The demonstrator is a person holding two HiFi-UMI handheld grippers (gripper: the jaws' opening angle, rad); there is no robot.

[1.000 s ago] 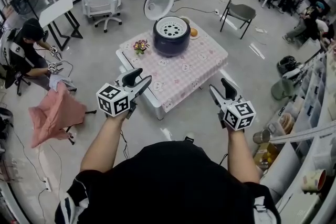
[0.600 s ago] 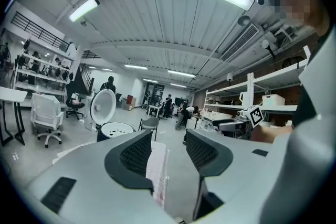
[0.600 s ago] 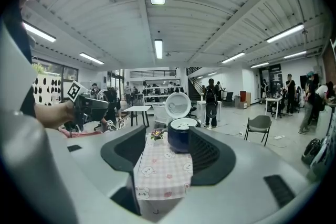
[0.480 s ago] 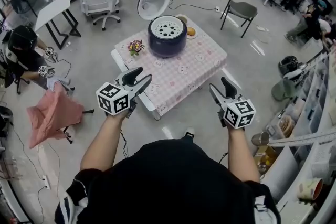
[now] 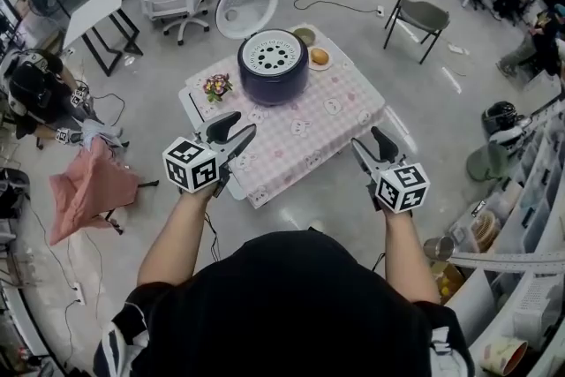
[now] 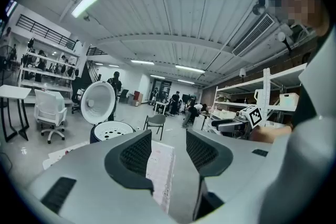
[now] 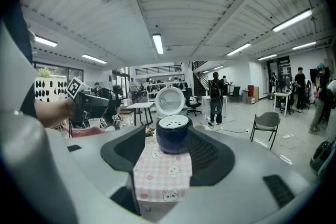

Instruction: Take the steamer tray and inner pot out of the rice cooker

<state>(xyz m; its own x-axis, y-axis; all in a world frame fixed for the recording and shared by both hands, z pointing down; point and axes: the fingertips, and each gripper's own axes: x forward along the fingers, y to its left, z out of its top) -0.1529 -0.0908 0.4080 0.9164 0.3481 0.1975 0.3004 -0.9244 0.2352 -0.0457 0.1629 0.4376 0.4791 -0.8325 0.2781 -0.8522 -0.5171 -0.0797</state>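
Jaws wide, nothing held: grey left gripper [image 5: 232,131] and grey right gripper [image 5: 371,147] face the dark-blue round rice cooker [image 5: 273,77] — well apart.

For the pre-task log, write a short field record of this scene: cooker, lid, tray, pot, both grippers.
rice cooker: dark blue, stands on the table with a pink checked cloth
lid: swung open behind the cooker
steamer tray: white, perforated, seated in the cooker's top
inner pot: hidden under the tray
left gripper: jaws apart, empty, away from the cooker
right gripper: jaws apart, empty, away from the cooker
beside cooker: small flower bunch
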